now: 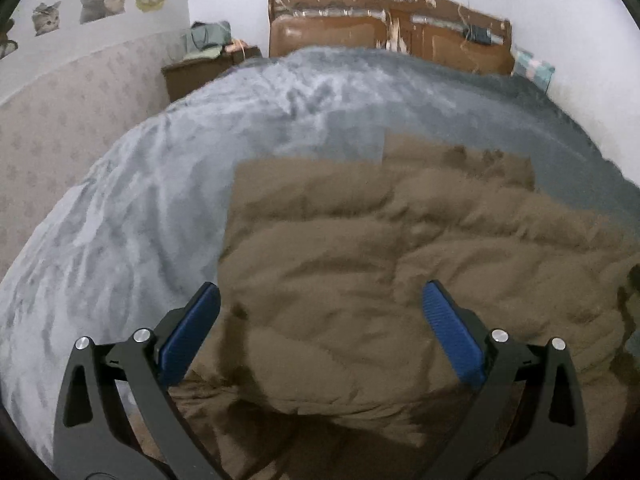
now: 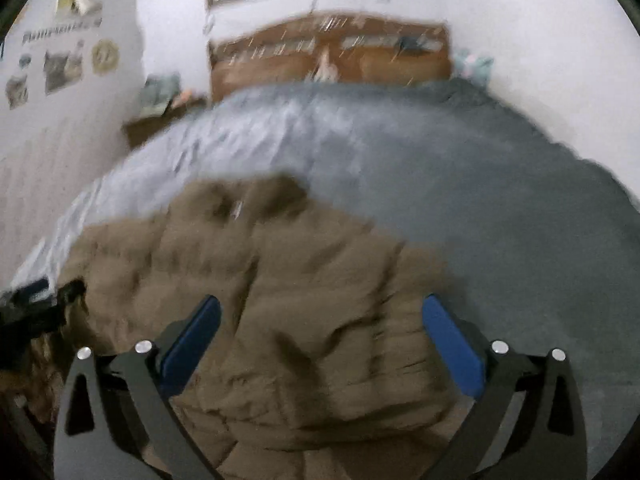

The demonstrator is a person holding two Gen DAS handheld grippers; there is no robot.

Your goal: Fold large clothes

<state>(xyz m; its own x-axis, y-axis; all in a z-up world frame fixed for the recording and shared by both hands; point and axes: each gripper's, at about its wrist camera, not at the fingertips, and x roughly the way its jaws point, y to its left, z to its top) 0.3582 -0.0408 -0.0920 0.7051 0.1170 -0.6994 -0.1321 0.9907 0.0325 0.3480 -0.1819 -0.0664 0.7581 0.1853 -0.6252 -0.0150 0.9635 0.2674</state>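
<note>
Both grippers, left gripper (image 1: pixel 321 300) and right gripper (image 2: pixel 321 312), hang with jaws spread over the blurred brown jacket (image 1: pixel 400 260), its near edge cut off.

Jacket (image 1: pixel 400 260) lies on bed (image 1: pixel 120 220); headboard (image 1: pixel 392 32) behind; nightstand (image 1: pixel 192 74) left.

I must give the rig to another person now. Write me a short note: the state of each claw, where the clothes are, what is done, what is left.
Left claw: open, empty, over the near part of the brown padded coat.
Right claw: open, empty, over the coat's near right part.
The coat lies rumpled on the grey bed cover, towards the foot end, far from the wooden headboard.
Done: the coat looks partly folded, with a straight left edge; the blur leaves this uncertain.
Left: grip the near edge, finish the fold, smooth it.
</note>
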